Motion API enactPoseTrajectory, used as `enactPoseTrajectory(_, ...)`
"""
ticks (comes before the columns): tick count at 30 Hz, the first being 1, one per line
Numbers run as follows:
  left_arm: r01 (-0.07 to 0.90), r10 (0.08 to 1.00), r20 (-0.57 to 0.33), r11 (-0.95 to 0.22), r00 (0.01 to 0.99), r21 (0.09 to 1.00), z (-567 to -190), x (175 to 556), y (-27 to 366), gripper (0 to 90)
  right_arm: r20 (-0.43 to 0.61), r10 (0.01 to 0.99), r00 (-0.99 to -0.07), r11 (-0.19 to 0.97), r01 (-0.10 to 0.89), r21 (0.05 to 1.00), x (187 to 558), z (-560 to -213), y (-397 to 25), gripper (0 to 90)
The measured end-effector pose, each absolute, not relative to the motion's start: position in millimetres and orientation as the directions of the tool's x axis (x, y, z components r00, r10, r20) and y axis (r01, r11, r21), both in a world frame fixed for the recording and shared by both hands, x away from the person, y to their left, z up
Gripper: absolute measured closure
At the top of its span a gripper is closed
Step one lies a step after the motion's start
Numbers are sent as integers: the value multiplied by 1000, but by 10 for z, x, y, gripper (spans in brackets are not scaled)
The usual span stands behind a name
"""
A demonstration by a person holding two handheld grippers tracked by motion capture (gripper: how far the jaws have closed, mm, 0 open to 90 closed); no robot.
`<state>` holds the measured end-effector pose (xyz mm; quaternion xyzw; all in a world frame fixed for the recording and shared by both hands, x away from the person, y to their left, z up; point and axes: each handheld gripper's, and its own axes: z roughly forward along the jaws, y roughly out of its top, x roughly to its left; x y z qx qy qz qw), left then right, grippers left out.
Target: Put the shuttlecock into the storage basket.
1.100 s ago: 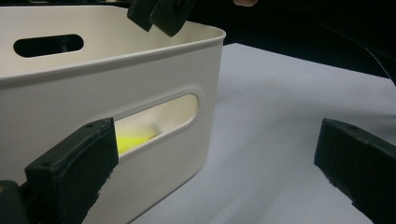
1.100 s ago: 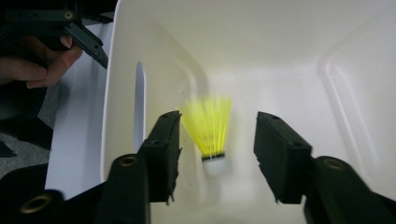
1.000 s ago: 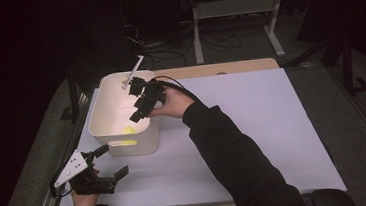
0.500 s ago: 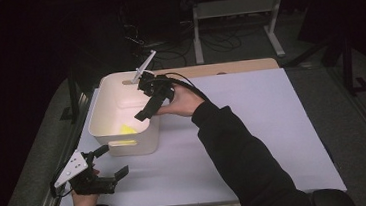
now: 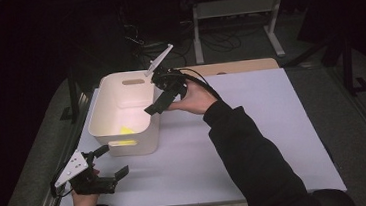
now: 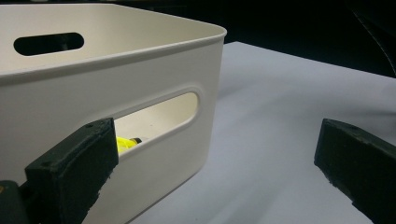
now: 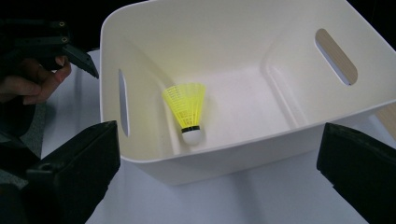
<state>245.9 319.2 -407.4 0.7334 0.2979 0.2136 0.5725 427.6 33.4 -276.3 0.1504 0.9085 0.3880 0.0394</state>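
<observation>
A white plastic bin point(image 5: 120, 96) with slot handles stands at the table's left. A yellow shuttlecock point(image 7: 187, 109) lies on its floor, cork end toward the near wall; it also peeks through the handle slot as the shuttlecock point(image 6: 125, 143). My right gripper point(image 5: 159, 92) hangs open over the bin's right rim, nothing between its jaws, and looks down into the bin point(image 7: 243, 60). My left gripper point(image 5: 112, 162) rests open near the table's front left corner, just before the bin's near wall point(image 6: 154, 70), and holds nothing.
A white mat point(image 5: 273, 125) covers the table, with bare room to the right of the bin. A wooden board point(image 5: 238, 67) lies along the far edge. Beyond the table stand a metal frame point(image 5: 235, 8) and cables on the dark floor.
My right gripper has drawn back to the right and risen, from over the bin's inside to its right rim. The left gripper has stayed still.
</observation>
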Motion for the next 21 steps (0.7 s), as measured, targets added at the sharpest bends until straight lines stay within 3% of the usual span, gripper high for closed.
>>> enactPoseTrajectory(21,194,680,-29,-168,732,966,-4078,2461,3185,0,26,358,-933,629,261,732,4198,-2760,-69,0)
